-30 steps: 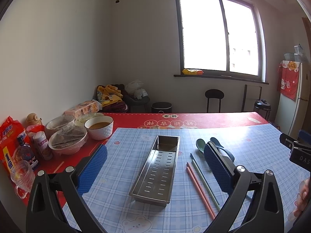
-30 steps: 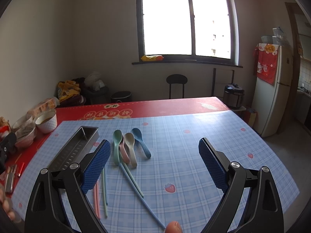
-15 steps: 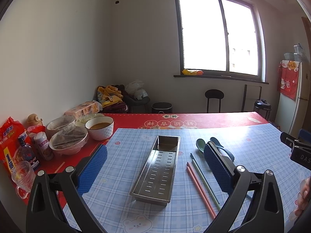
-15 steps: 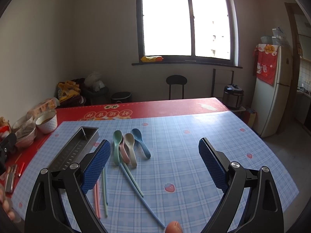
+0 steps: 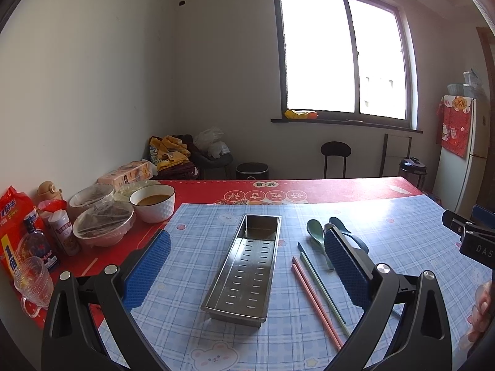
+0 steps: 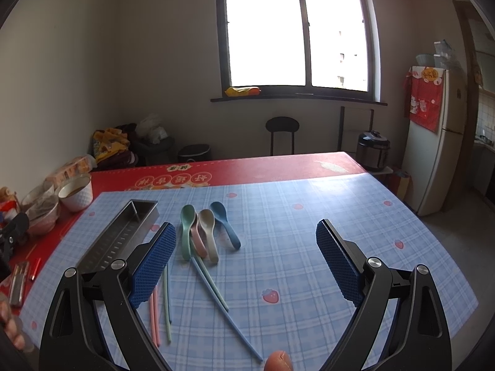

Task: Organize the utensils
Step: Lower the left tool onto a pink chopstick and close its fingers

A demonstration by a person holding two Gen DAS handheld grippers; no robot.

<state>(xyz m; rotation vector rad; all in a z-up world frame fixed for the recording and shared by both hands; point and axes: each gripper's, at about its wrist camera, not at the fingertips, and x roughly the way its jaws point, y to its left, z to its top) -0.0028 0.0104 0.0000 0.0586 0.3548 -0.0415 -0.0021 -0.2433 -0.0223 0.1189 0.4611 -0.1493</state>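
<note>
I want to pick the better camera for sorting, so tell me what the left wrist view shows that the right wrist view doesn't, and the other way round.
Only the left wrist view shows the glass cup, the sauce bottle and the red packet along the table's left edge. Only the right wrist view shows all four spoons: green spoon, pink spoon, beige spoon and blue spoon, unblocked. Both show the steel tray, empty, the pink chopsticks beside it, and both grippers open, left gripper and right gripper.
</note>
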